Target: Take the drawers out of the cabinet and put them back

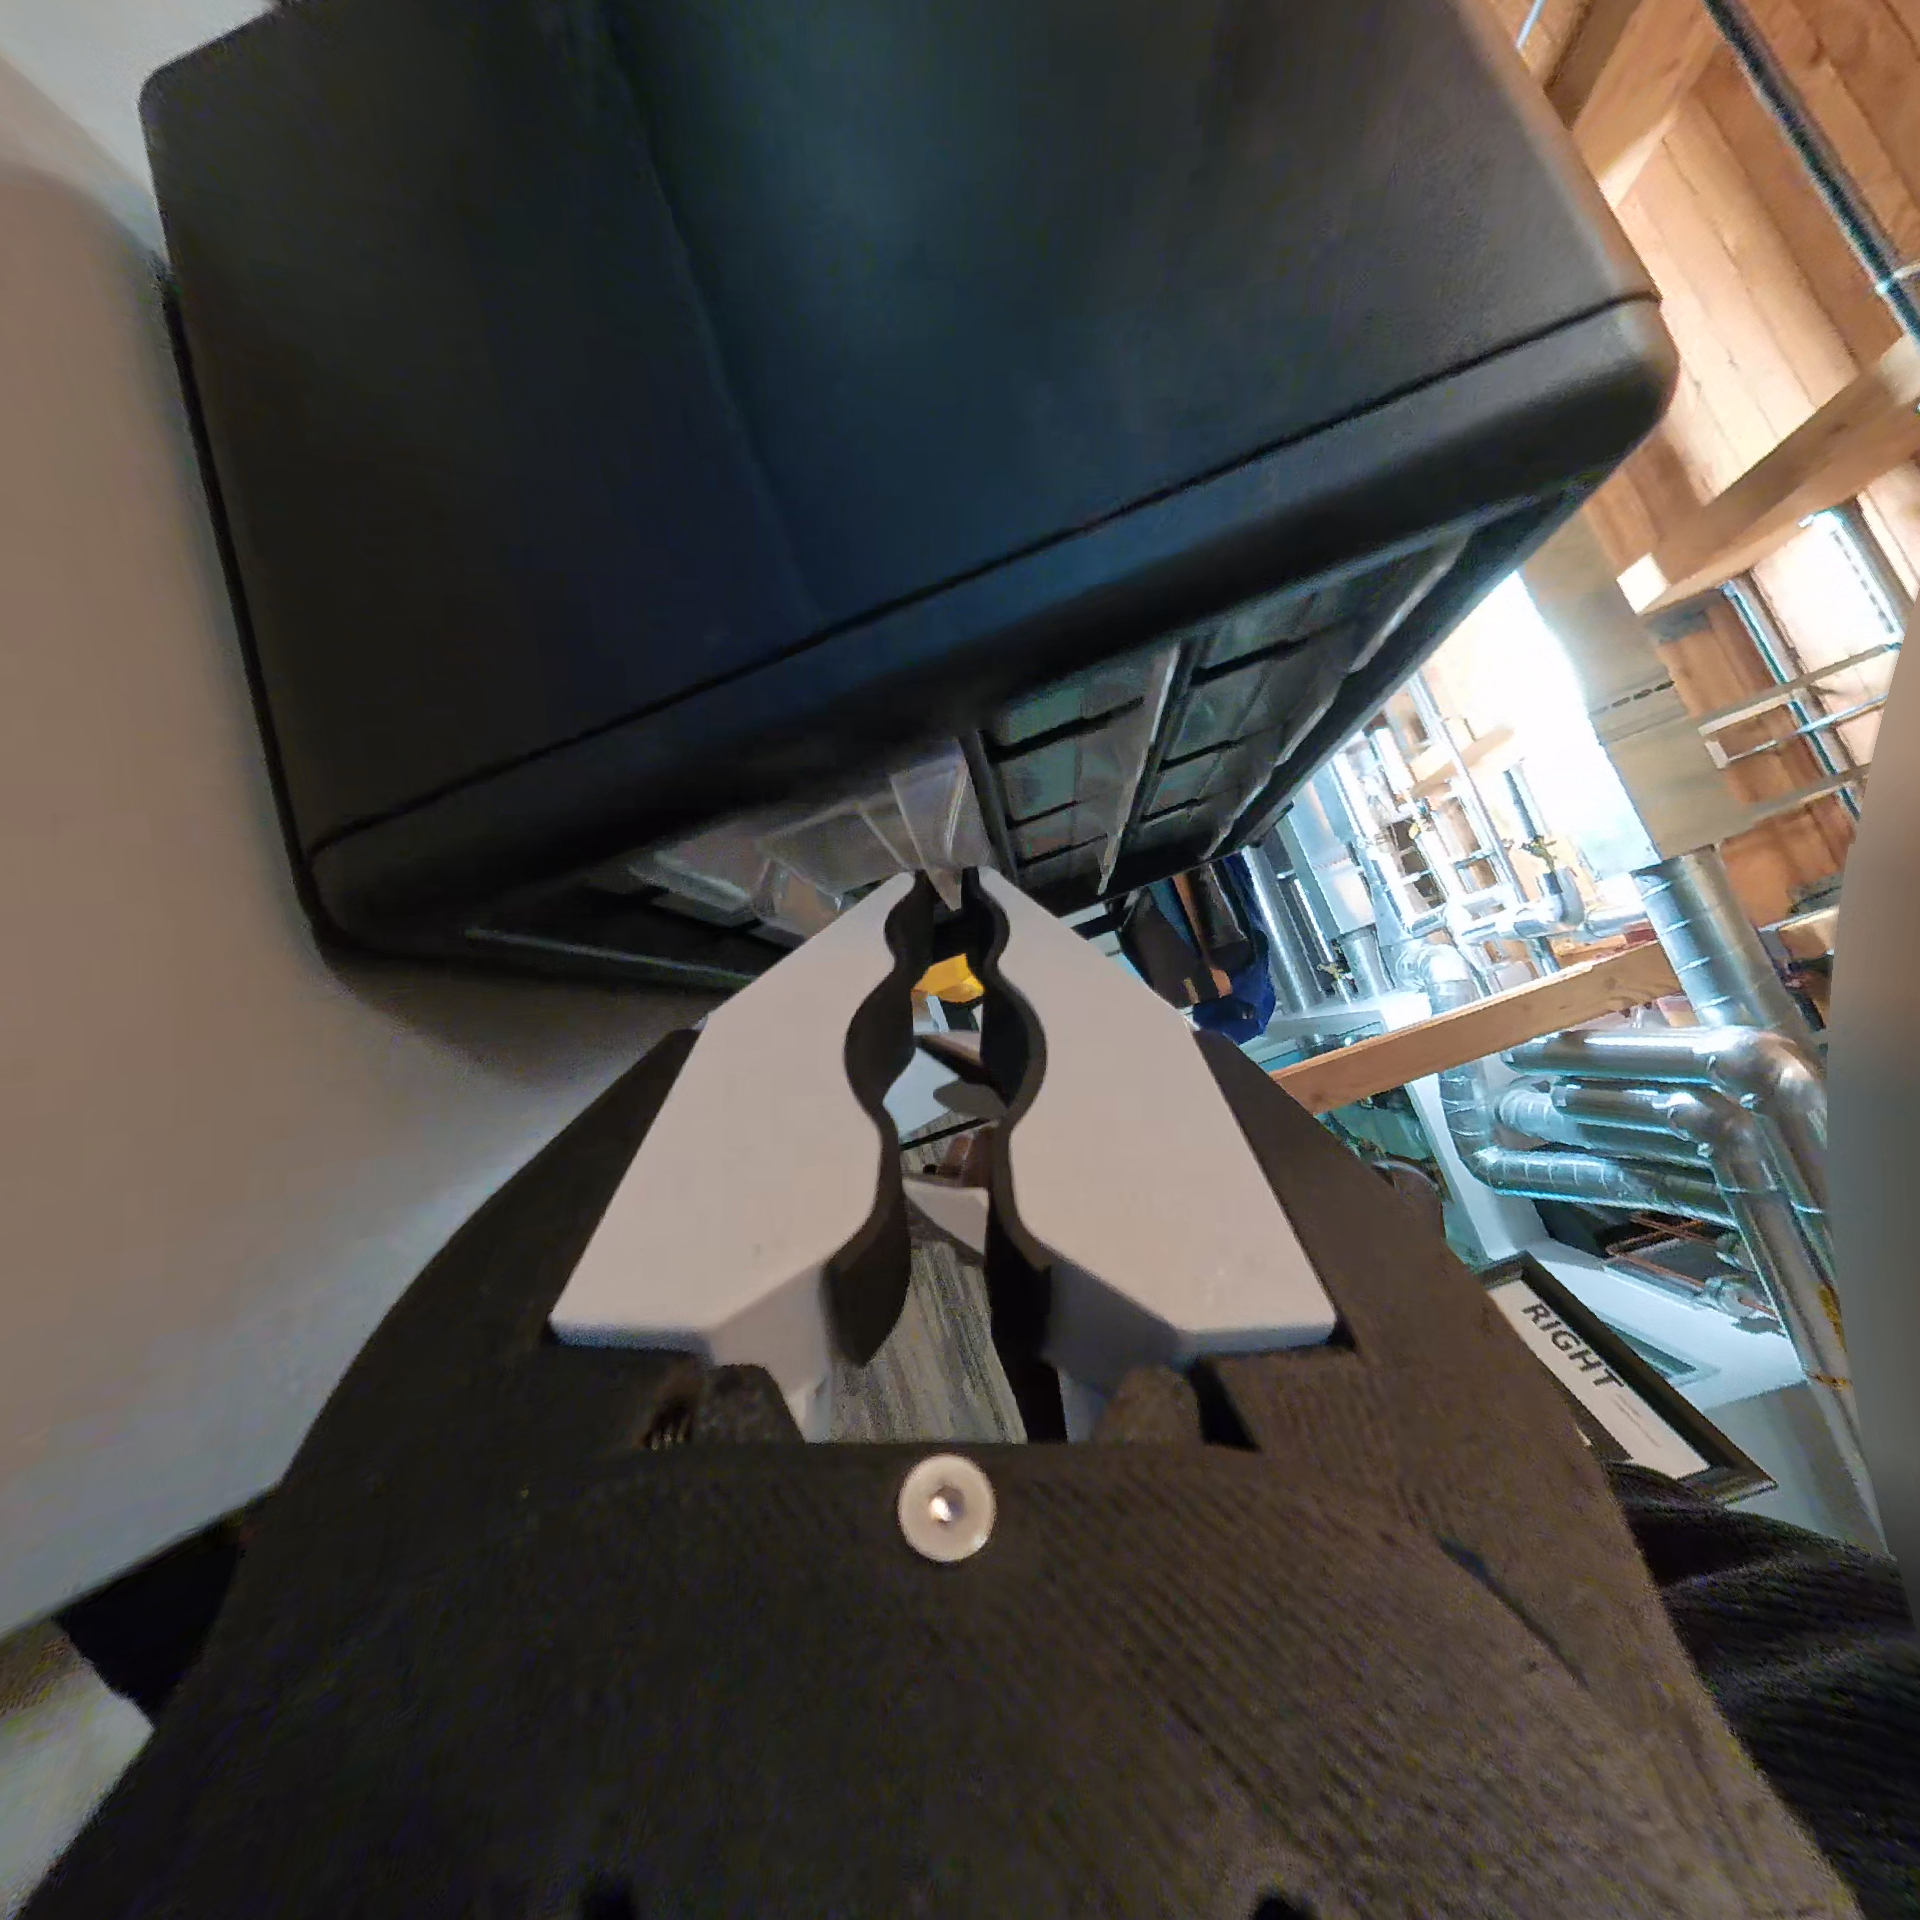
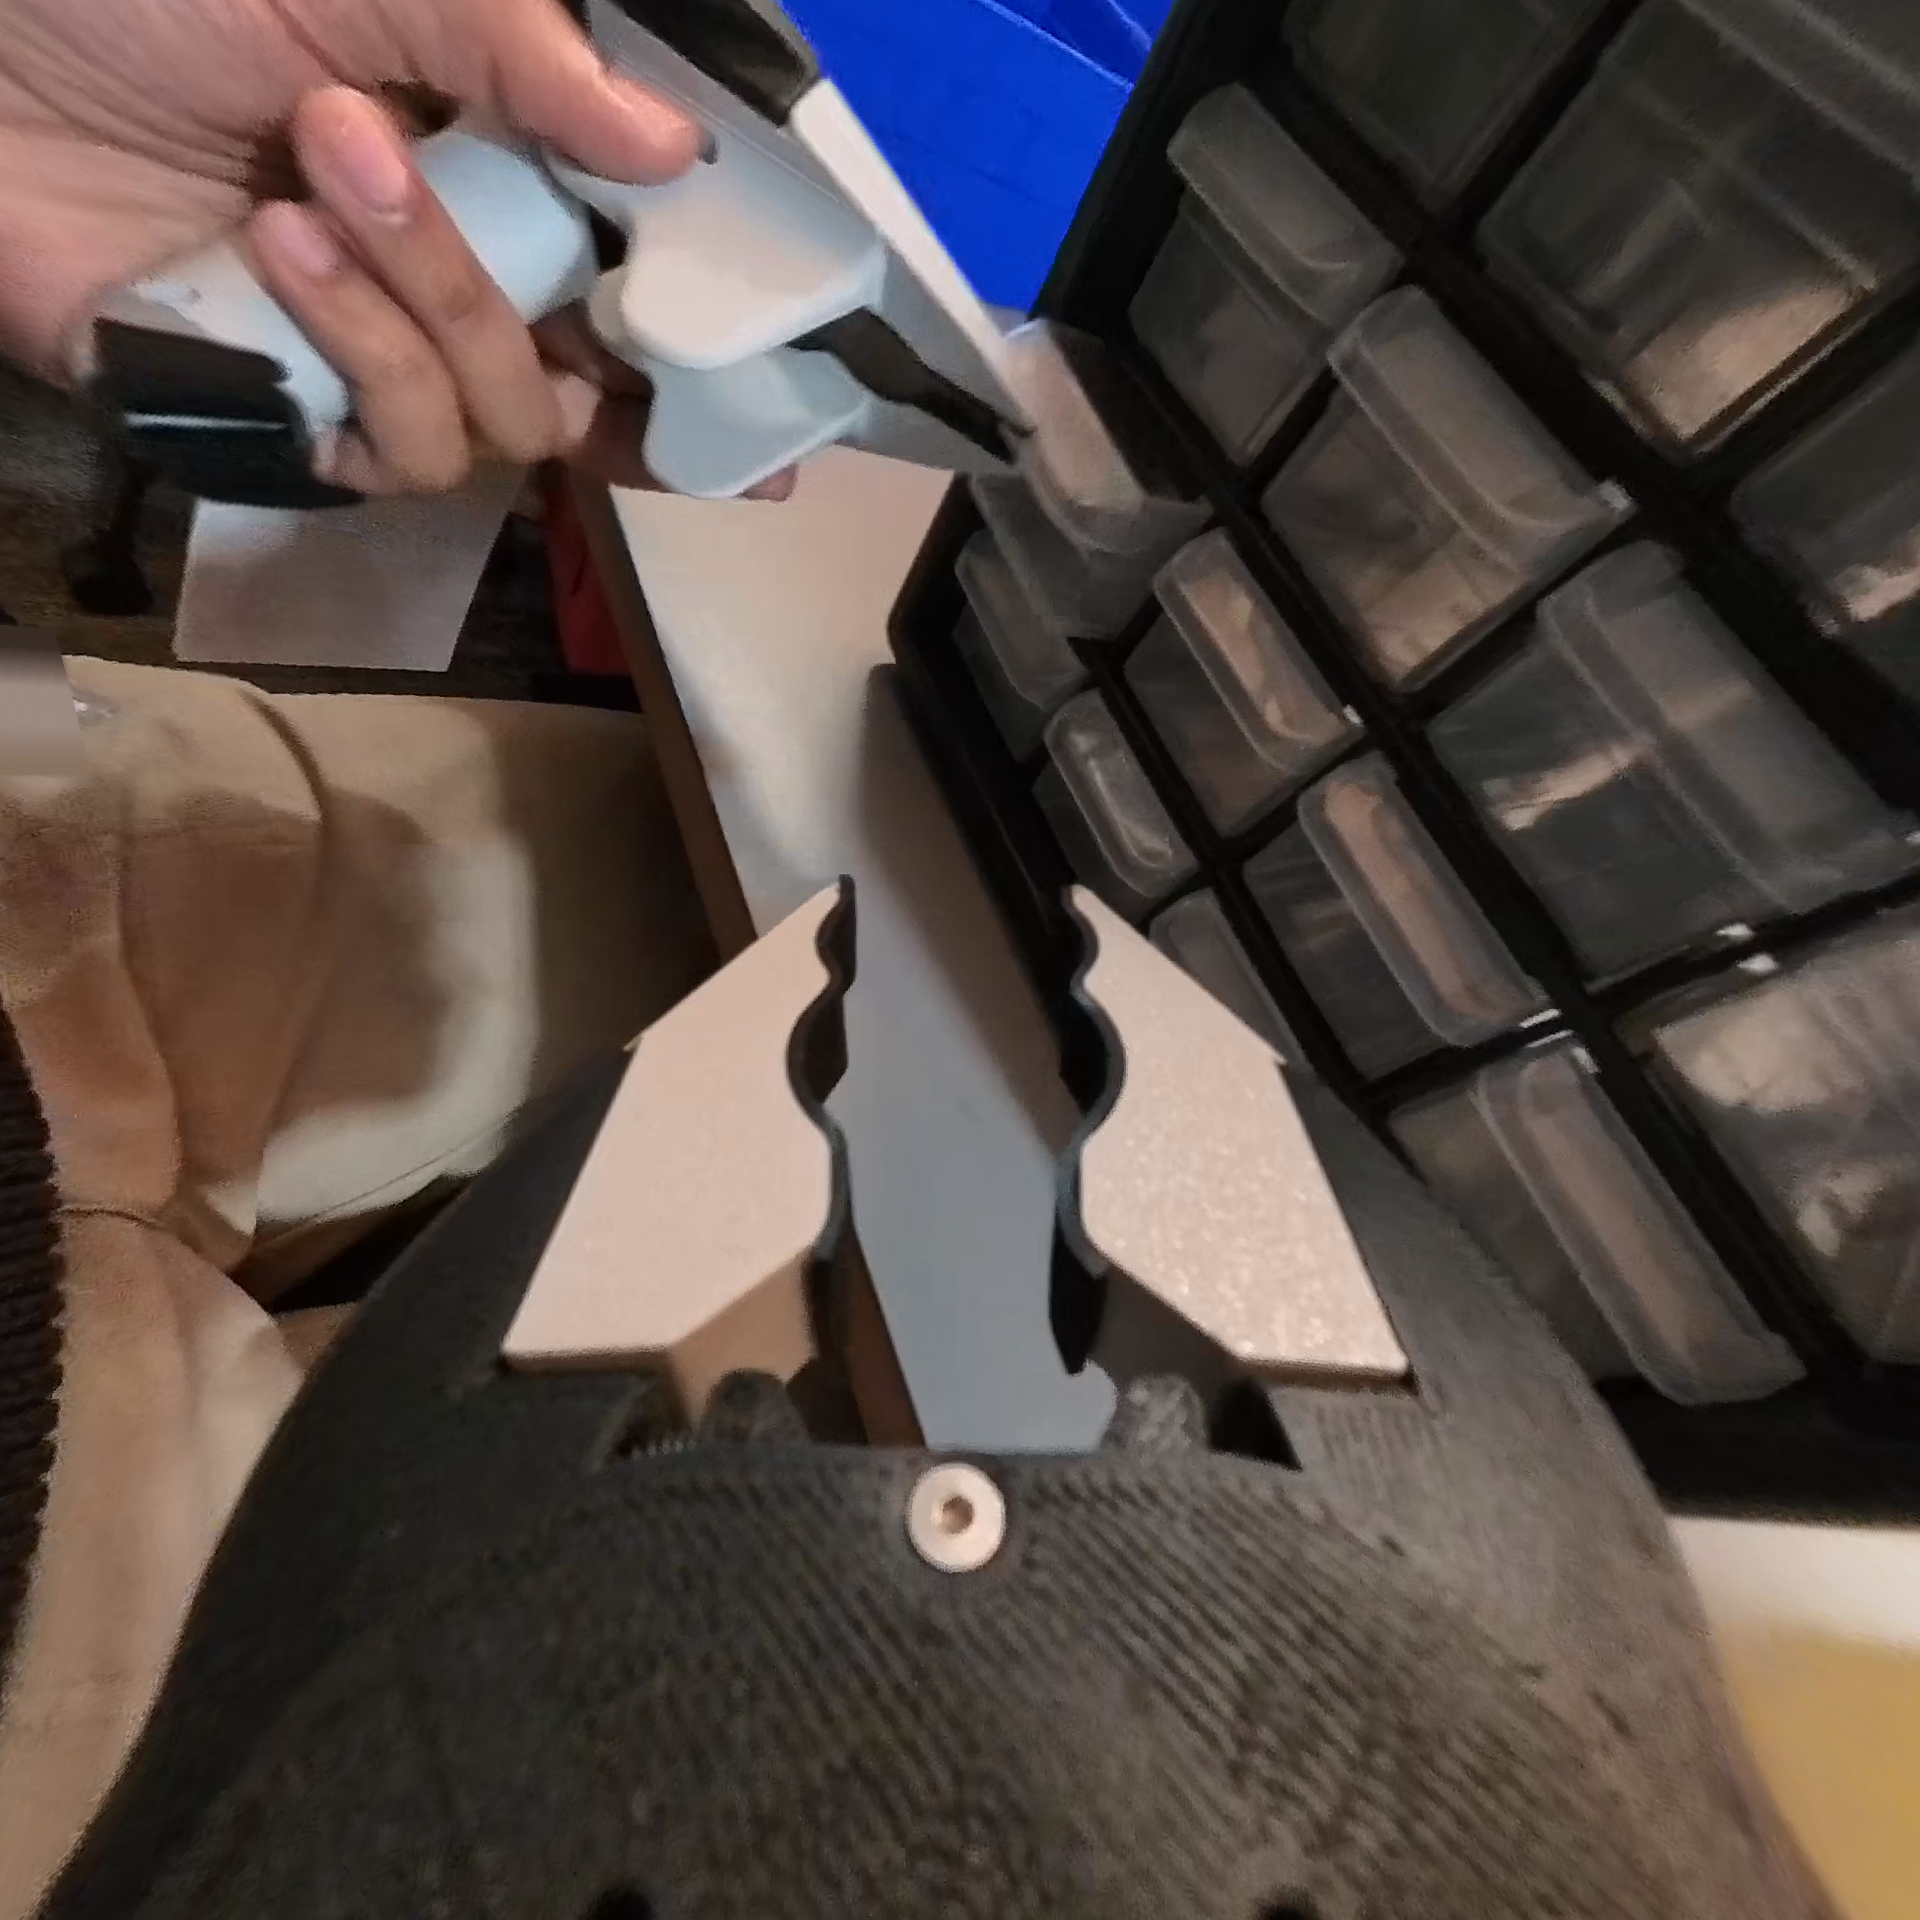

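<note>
Where visible, left gripper (image 1: 943, 883) seemingly pinching drawer (image 1: 914, 805)

1. Unfinished timber framing (image 1: 1756, 343) fills the upper right of the left wrist view: bare studs and beams, warm orange-brown.
2. Bright daylight through a window opening (image 1: 1538, 686) below the framing, blown out.
3. Cluster of silver metal ducts and pipes (image 1: 1621, 1101) lower right, with a wooden plank (image 1: 1475, 1029) running across in front.
4. Plain pale grey-white desk surface (image 1: 260, 1091) at left.
5. Grey striped carpet floor (image 1: 935, 1340) below.
6. Right wrist view: solid blue plastic bin (image 2: 977, 114) at top; tan, blurred fabric (image 2: 260, 883) at left.
</note>
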